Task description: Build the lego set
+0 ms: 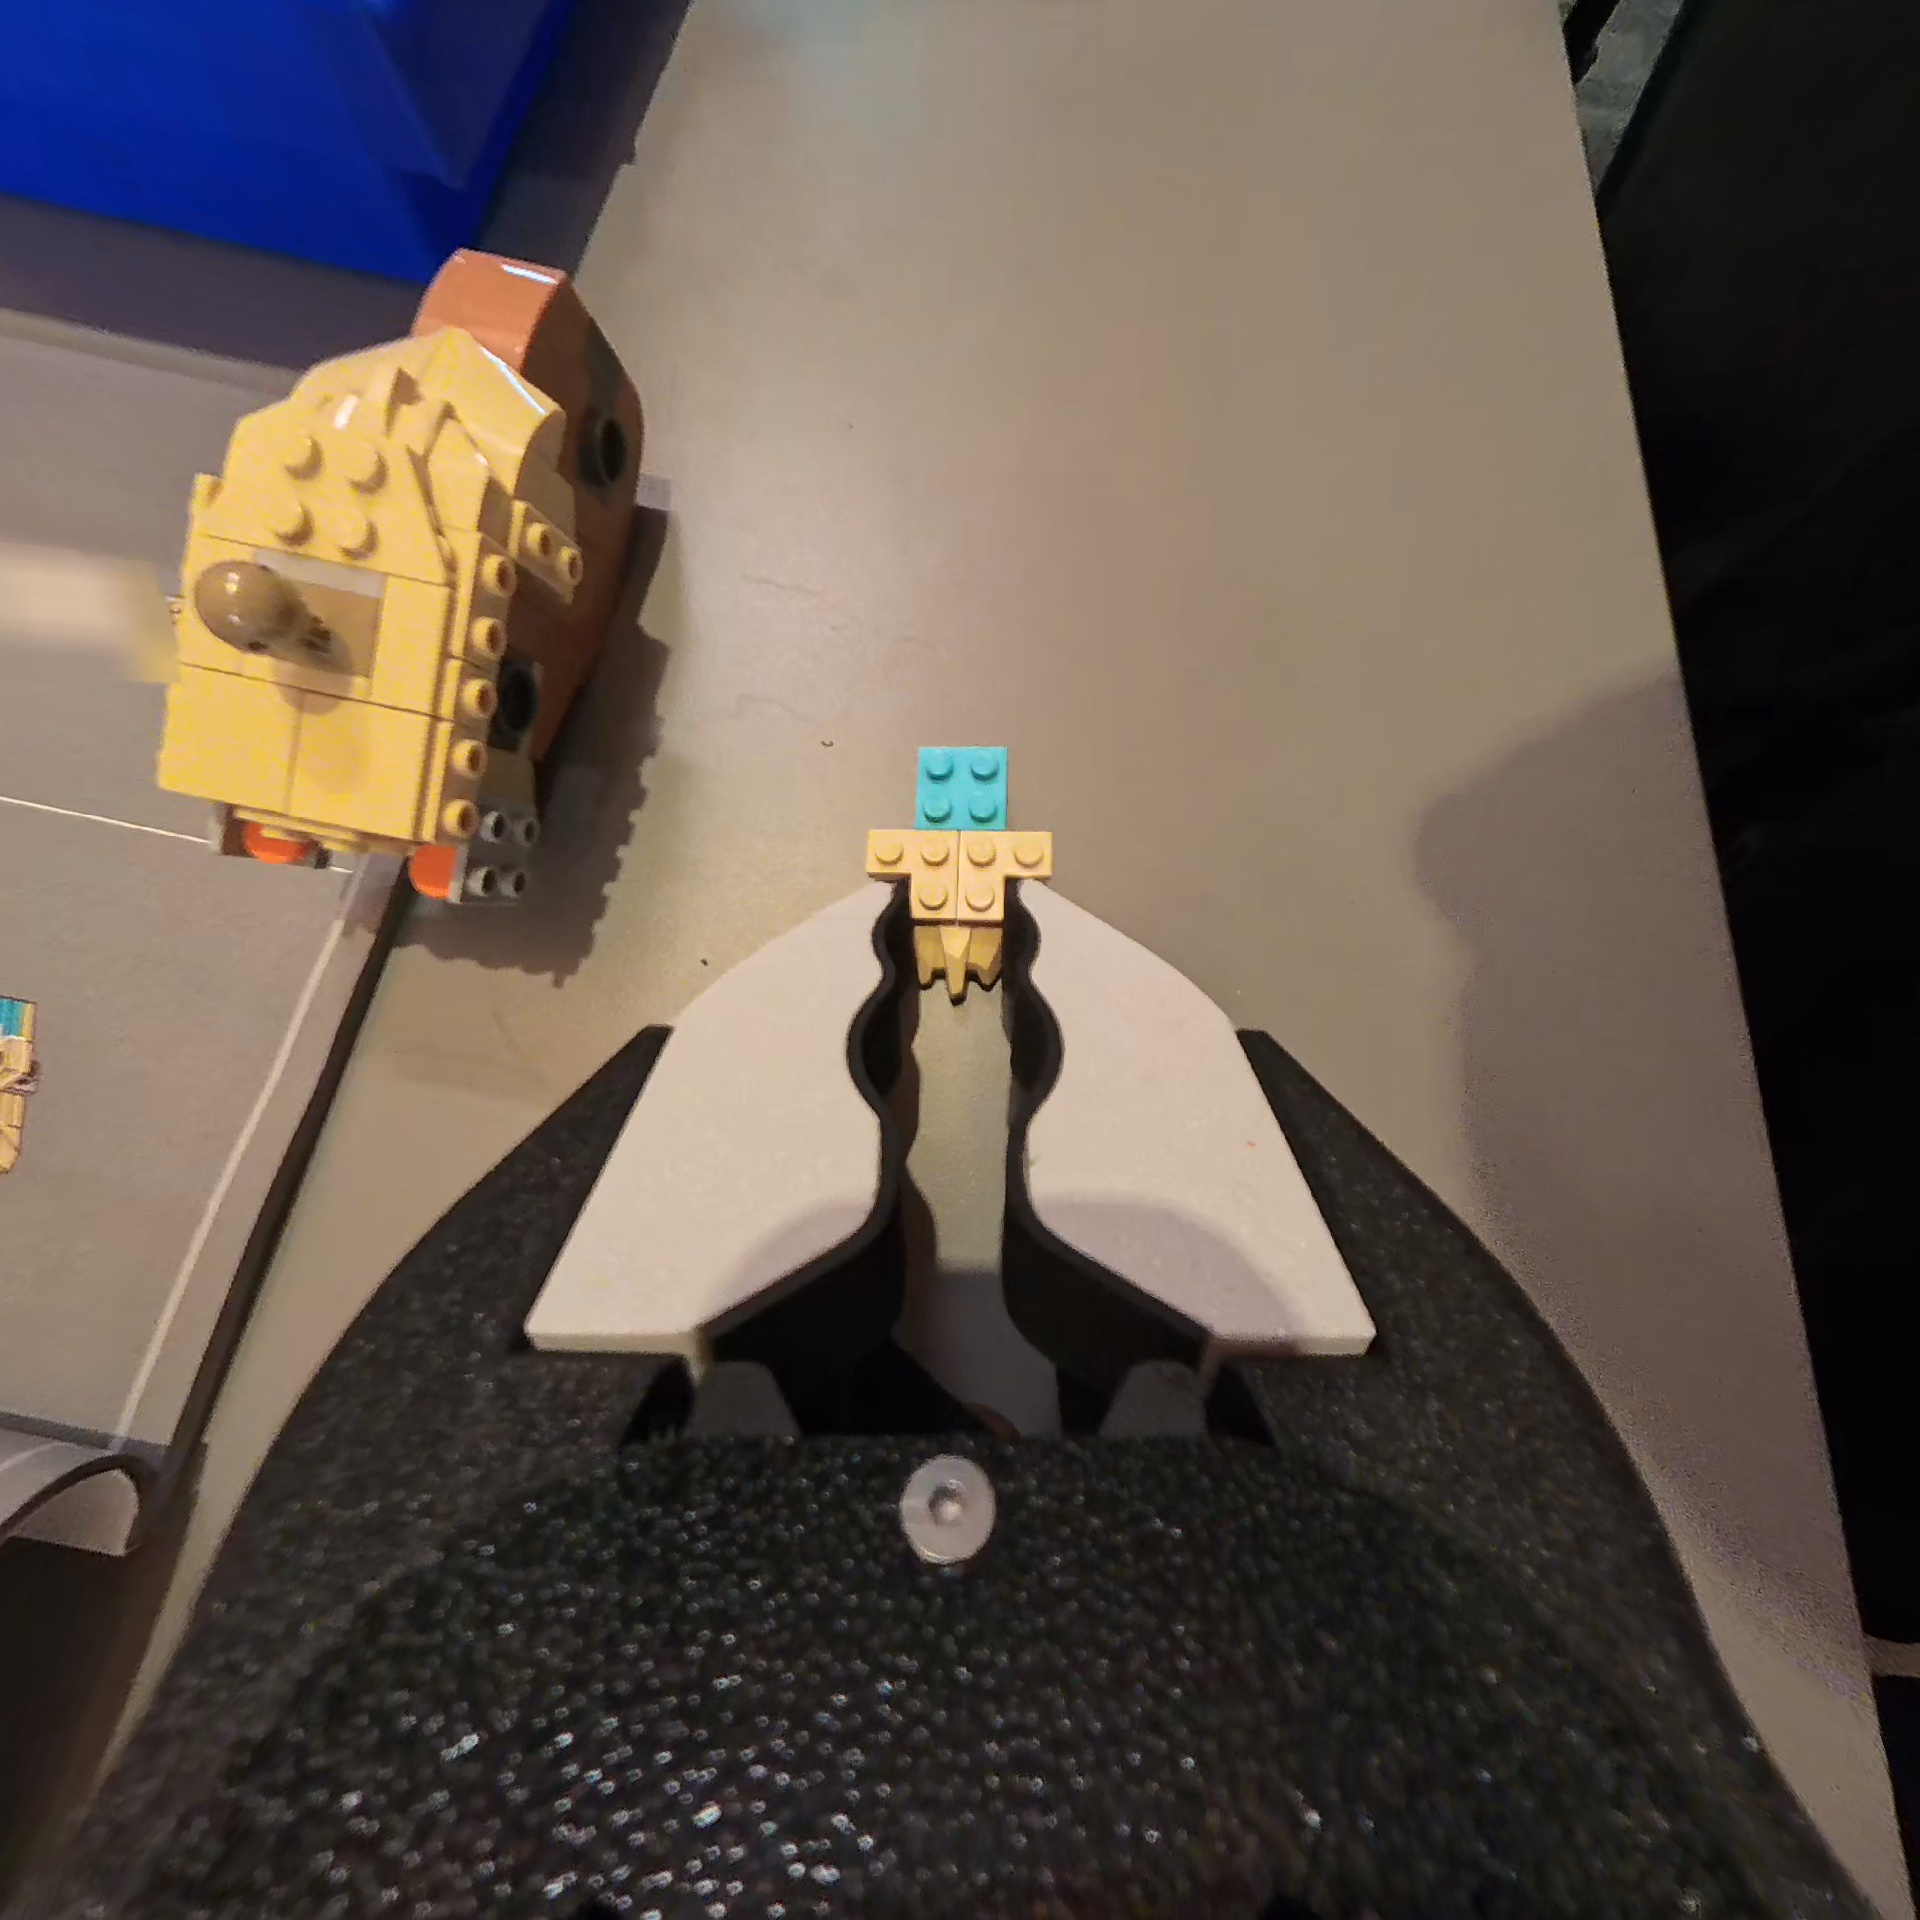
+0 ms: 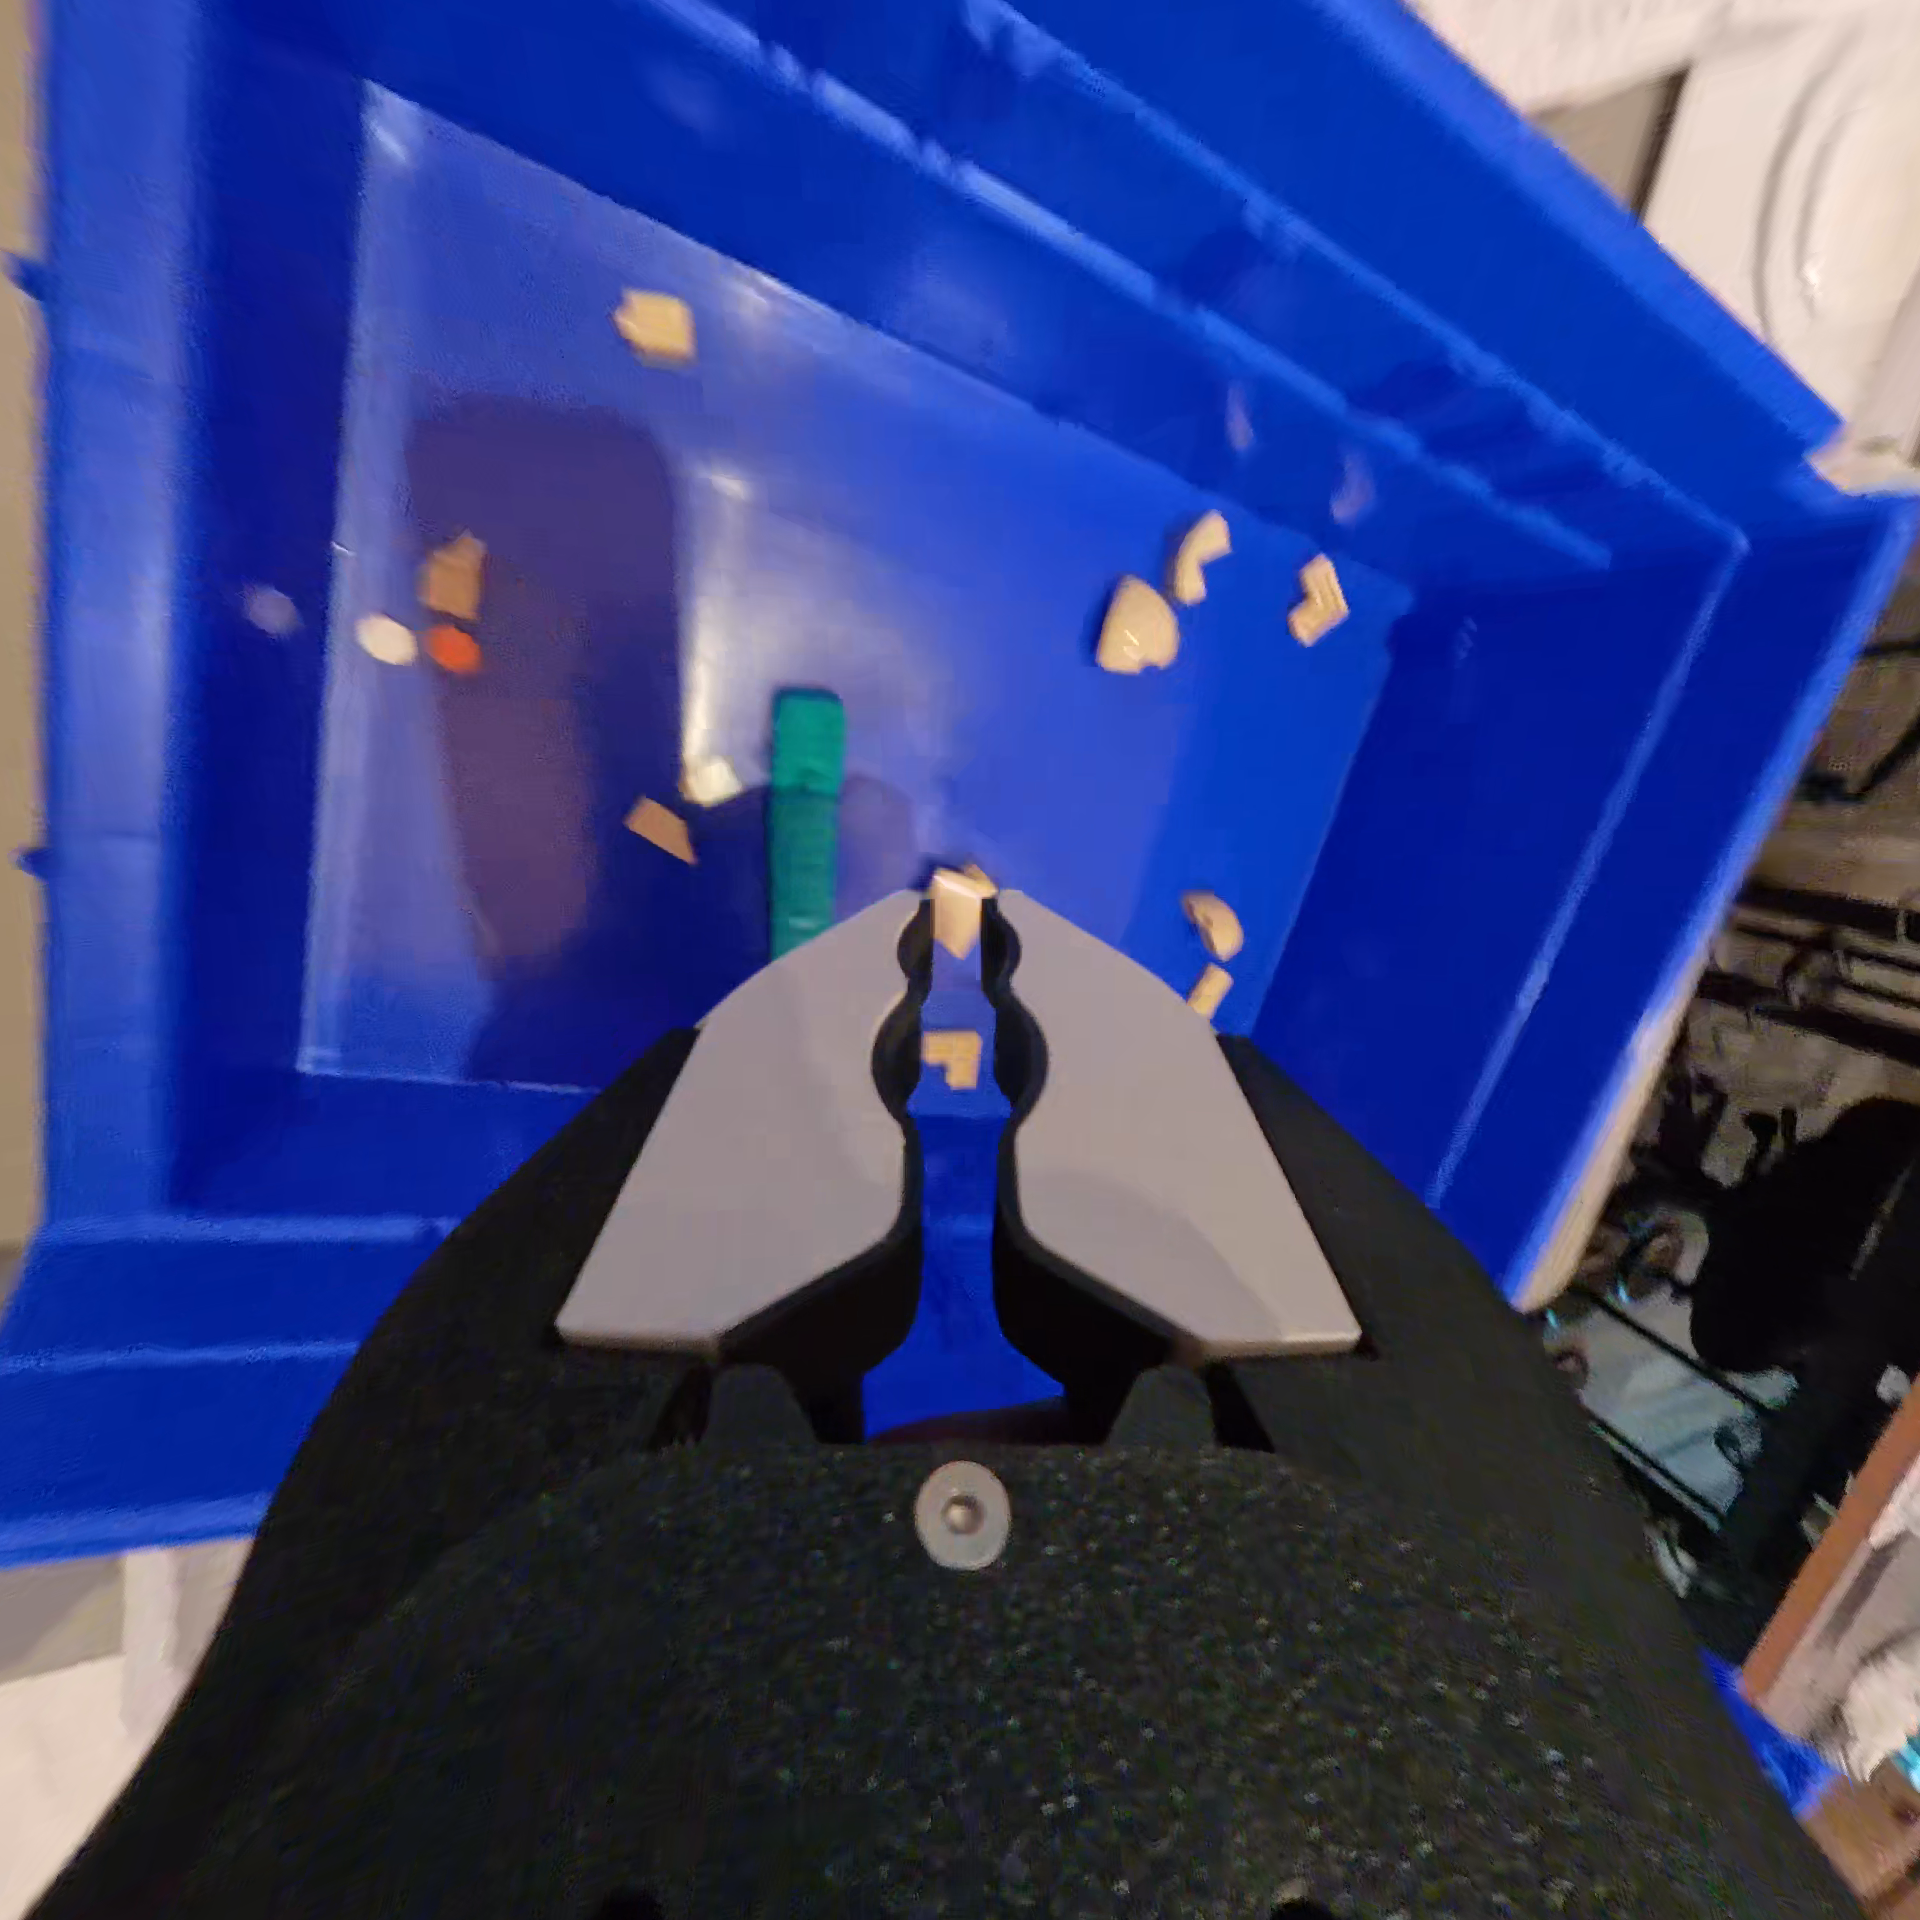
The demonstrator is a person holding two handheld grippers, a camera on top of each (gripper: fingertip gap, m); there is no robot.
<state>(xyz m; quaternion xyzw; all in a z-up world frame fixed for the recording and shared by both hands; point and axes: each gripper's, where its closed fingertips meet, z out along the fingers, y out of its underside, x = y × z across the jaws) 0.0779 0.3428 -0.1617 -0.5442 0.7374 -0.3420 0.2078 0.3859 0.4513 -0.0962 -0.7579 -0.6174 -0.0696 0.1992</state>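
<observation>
Small tan and teal sub-assembly [image 1: 961,862] pinched at the tips of the left gripper [image 1: 958,940], grey fingers [image 1: 748,1132] closed narrow on its tan spiked lower end; above the tips, a T of tan studded plates topped by a teal two-by-two plate, studs facing the camera, held over the grey bench [image 1: 1143,416]. To the left, larger tan and brown lego model [image 1: 405,613] lying on its side at the bench edge, partly over a grey sheet [image 1: 156,1039], with a grey ball joint on its near face, side studs along its right edge and orange and grey pieces at its lower end. Corner of the blue bin [image 1: 260,114] at upper left. In the right wrist view, right gripper [image 2: 958,920] held over the open blue bin [image 2: 1558,831], fingers [image 2: 769,1122] nearly together and clamped on a small tan piece [image 2: 954,912] at the tips. On the bin floor, scattered loose tan pieces [image 2: 1138,629], blurred, one green studded bar [image 2: 805,821] just left of the tips, one small red-orange piece [image 2: 454,649] near the left wall, and a tan L-shaped piece [image 2: 951,1060] visible through the gap between the fingers. Dark clutter, indistinct, beyond the bin at right.
</observation>
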